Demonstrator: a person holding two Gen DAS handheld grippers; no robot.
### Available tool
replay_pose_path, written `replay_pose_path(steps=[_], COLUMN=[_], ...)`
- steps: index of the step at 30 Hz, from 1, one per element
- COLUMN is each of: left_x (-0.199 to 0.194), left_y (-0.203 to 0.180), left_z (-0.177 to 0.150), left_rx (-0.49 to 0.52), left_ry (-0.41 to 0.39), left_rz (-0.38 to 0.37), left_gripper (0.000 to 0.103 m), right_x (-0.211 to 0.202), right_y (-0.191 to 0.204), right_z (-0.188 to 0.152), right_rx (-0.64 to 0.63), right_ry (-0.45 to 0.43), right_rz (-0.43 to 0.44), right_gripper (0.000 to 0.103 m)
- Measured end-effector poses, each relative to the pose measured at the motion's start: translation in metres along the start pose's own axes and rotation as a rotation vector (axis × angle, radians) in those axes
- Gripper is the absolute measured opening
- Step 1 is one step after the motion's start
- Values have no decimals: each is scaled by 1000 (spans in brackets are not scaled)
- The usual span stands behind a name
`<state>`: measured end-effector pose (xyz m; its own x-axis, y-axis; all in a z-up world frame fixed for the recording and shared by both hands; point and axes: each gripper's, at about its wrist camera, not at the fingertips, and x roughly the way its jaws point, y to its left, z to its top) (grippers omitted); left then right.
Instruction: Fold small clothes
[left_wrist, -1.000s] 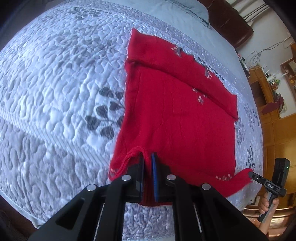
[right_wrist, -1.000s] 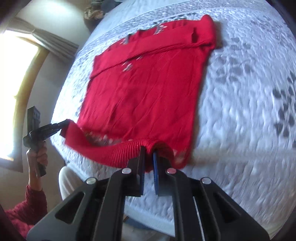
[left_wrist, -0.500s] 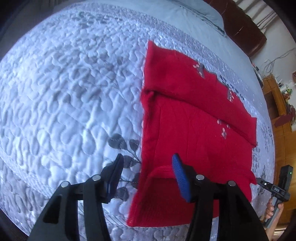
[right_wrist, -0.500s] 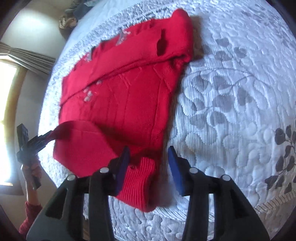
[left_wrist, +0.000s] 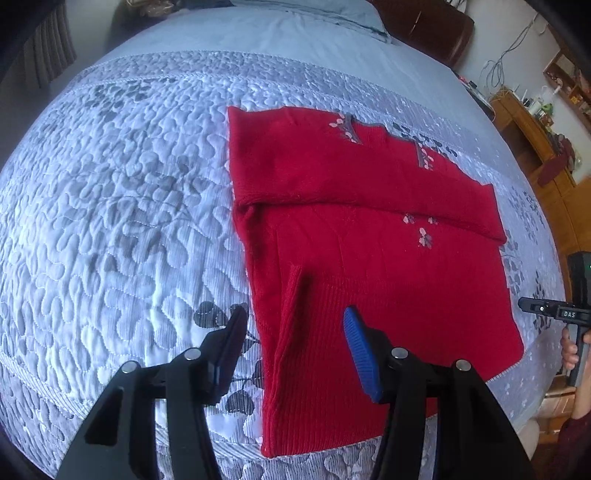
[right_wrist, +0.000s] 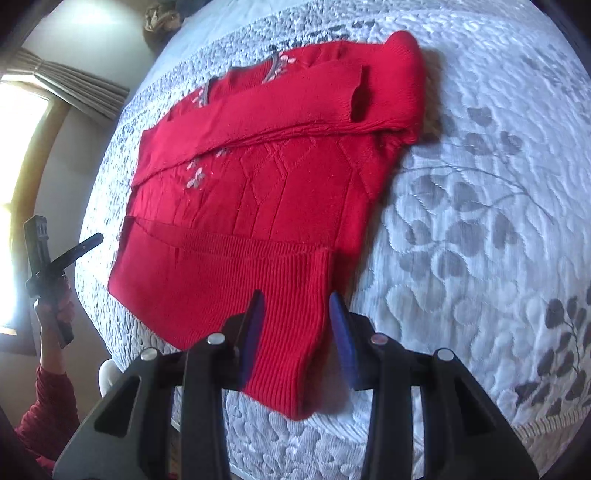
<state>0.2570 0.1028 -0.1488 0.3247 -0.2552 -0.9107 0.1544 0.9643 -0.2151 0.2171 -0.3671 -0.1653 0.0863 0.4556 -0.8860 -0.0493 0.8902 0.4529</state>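
Knitwear first: a red knitted sweater (left_wrist: 369, 251) with small grey-and-pink embroidered sprigs lies flat on a pale grey quilted bedspread (left_wrist: 129, 206) printed with dark leaf shapes. Its far part is already turned over as a band across the top, and the ribbed hem end is laid back over the body on the near side, so the piece reads as a squat rectangle whose long axis runs across the bed between the two hands.

The left gripper (left_wrist: 295, 336) hovers with its jaws standing wide and nothing pinched: one finger sits over the bedspread just beside the sweater's edge, the blue-padded one over the ribbed flap. The right gripper (right_wrist: 297, 317) is parted more narrowly, both fingers above the ribbed knit (right_wrist: 288, 295) at the opposite near corner, and the pads do not look pressed on the cloth. In each wrist view the other tool shows at the far side of the garment, held by a hand (right_wrist: 55, 302) in a dark red sleeve.

The sweater lies ahead of and below both sets of tongs, each tool at its own near corner, neither clearly nearer. My reading is that one fold has just been laid and any further fold would work along that crosswise axis, bringing one end over the other.
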Motion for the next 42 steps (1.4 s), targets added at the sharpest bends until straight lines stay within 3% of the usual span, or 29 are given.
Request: replay_pose_path(steps=[7,10,11,12,14,17,20,25,27,31,33,35,42], left_x=[22,33,36,37,40,38,30,45,50,55,60,57,13], left_y=[-11,-13,-14,-16,-20,-22,-15,-11,-14,-20,-21,-18,-4], left_z=[8,11,11,10,8,4,3,4,5,8,9,10,14], left_rx=[81,100,111,124,156,177,146,137,155,169,172,142,69], left_ry=[14,28,32,31,38,18,-24,14,23,29,43,39,-73], left_rz=[9,32,41,44,53,66,30,45,64,61,75,63,-17], left_gripper=[55,54,52,49,20,6,5,6,13,21,19,4,4], right_x=[23,29,30,30,27,16,8,26,32,41,40,33,-15], right_y=[5,11,13,15,21,27,27,21,20,18,18,18,21], right_z=[15,15,15,15,14,12,12,14,13,14,15,15,12], right_rx=[-35,-72,-87,-105,-137,-156,-163,-152,-147,-134,-135,-129,-135], right_ry=[44,55,54,50,34,-2,-23,26,35,51,49,33,-66], right_rz=[-67,-77,-85,-91,-89,-35,-3,-86,-87,-83,-93,-66,12], right_gripper=[37,23,11,4,4,4,4,11,18,19,4,4,4])
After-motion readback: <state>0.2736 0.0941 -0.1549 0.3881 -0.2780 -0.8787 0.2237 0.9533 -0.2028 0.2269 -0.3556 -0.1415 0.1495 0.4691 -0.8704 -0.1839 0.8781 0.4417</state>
